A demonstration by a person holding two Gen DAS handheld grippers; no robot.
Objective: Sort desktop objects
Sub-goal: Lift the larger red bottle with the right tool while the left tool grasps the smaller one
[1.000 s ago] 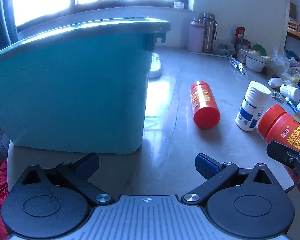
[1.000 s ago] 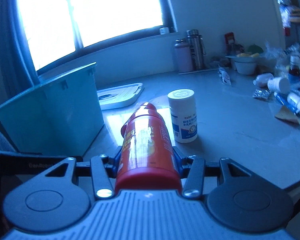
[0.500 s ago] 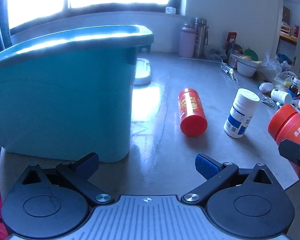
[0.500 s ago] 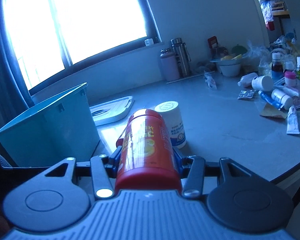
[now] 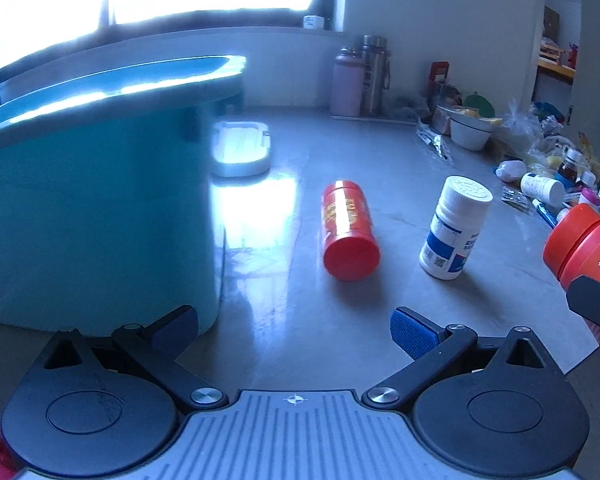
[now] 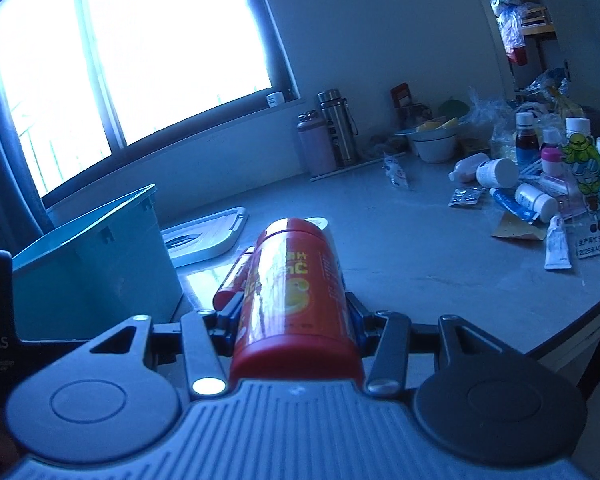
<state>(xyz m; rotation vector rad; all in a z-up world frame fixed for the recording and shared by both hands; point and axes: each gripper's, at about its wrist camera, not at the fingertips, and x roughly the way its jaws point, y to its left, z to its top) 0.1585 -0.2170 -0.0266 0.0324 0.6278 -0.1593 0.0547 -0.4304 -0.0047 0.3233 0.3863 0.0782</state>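
Orange-red plastic vitamin bottle stays clamped in our right gripper, now lifted higher above the grey table than a second ago. Our left gripper stays wide open, holding nothing, just right of the teal plastic bin, farther from it than before.

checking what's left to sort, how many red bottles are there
2: one red bottle lies on its side on the table beside the teal bin; the other is clamped in the right tongs.
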